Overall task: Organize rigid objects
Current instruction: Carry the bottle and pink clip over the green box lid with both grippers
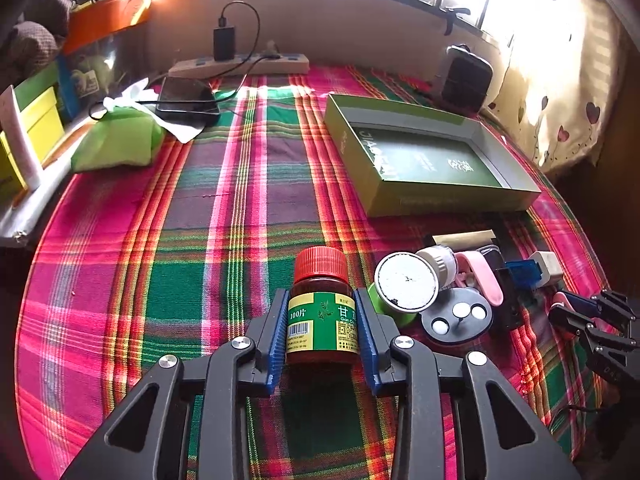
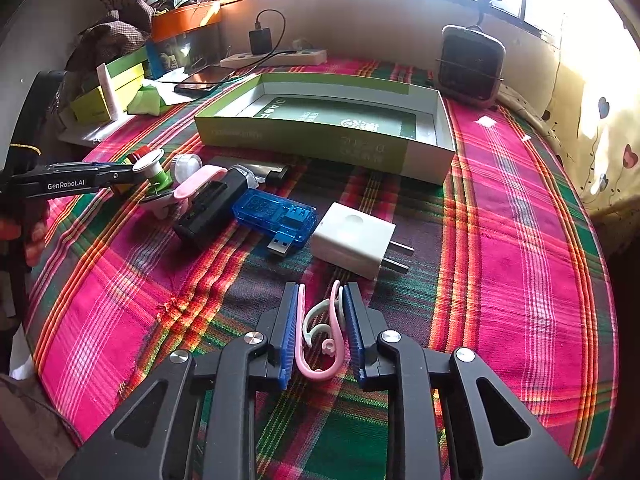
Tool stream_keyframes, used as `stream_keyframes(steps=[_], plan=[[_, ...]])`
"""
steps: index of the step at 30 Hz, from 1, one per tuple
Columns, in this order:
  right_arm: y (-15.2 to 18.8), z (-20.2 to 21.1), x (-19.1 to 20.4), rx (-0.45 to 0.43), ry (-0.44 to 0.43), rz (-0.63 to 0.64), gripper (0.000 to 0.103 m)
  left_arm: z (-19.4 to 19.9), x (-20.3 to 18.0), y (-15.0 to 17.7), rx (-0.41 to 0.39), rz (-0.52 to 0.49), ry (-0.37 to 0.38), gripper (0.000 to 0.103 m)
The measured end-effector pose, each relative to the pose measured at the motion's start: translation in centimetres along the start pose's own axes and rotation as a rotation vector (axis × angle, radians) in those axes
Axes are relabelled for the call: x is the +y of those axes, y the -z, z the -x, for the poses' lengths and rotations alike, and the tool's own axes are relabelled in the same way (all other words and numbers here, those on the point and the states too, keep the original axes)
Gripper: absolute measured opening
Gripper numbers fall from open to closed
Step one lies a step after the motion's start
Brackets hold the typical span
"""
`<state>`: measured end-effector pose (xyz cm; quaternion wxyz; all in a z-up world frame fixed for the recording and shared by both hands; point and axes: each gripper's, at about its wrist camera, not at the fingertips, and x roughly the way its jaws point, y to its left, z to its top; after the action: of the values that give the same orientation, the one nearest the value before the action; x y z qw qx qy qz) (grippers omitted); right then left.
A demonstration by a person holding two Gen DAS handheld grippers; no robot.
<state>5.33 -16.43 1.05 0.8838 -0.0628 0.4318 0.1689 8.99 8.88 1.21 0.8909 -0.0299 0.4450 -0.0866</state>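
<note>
Amber glass pill bottle, upright on the plaid cloth, stiff, smooth and breakable, is clamped at its label by my left gripper, while my right gripper pinches a light, springy pink clip.

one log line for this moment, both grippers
left gripper: shut on pill bottle, upright on cloth | right gripper: shut on pink clip | green box: open, nothing placed inside
</note>
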Motion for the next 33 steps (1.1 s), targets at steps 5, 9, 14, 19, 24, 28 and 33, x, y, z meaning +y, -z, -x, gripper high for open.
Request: stream_keyframes(steps=[5, 9, 14, 19, 24, 28, 33], plan=[[-0.2, 0.4, -0.1, -0.007, -0.028, -0.016, 0.024, 1.0, -0.2, -0.4, -0.021, 0.0, -0.002, 0.031], [-0.8, 1.1, -0.1, -0.026, -0.039, -0.019, 0.024, 1.8, -0.5, -1.0, -0.035, -0.005, -0.001, 0.031], [-2.2, 1.9, -0.6, -0.059, -0.046, -0.029, 0.024, 2.3, -0.9, -2.1, -0.049, -0.014, 0.008, 0.031], [-4.6, 2.2, -1.5, -0.082, -0.036, -0.029, 0.024, 2.5, -1.6, -3.7, -0.064, -0.021, 0.021, 0.031], [-6.8, 1.8, -2.3, -0.09, -0.018, -0.025, 0.024, 2.3, -2.6, -5.7, -0.082, -0.024, 0.048, 0.031], [-8.8, 0.9, -2.9, -0.087, -0.015, -0.022, 0.024, 1.6, -3.8, -7.5, -0.09, -0.039, 0.075, 0.031], [-11.2, -0.5, -3.5, -0.083, -0.01, -0.025, 0.024, -0.2, -5.2, -9.7, -0.073, -0.06, 0.099, 0.031]])
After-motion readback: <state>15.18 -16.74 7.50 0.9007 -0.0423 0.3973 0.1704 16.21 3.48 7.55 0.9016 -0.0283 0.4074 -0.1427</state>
